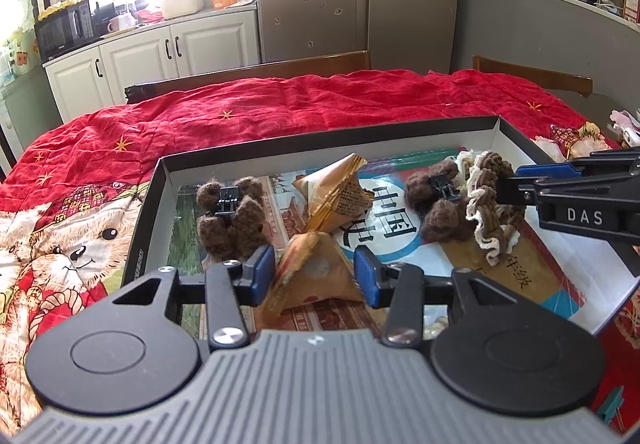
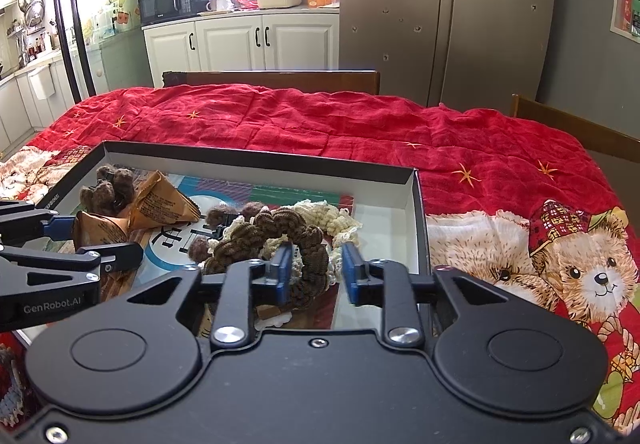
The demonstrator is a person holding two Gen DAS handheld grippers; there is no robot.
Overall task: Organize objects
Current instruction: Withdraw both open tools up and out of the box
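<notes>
Left gripper [image 1: 315, 274] open, straddling triangular snack packet [image 1: 316, 276], apex up. Right gripper [image 2: 316, 270] open around brown scrunchie [image 2: 276, 240], lying flat in box [image 2: 416, 212].

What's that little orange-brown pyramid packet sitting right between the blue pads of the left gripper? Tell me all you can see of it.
The pyramid packet is a small pouch of crinkly orange-brown wrapper, folded into a pyramid with pinched, crimped seams. A pale round patch shows on the face toward the camera. It stands on its base on the printed sheet lining the shallow black box, point up. The left gripper straddles it, one blue pad at each side, close or just touching; I cannot tell whether it is gripped. A second packet lies behind it.
</notes>
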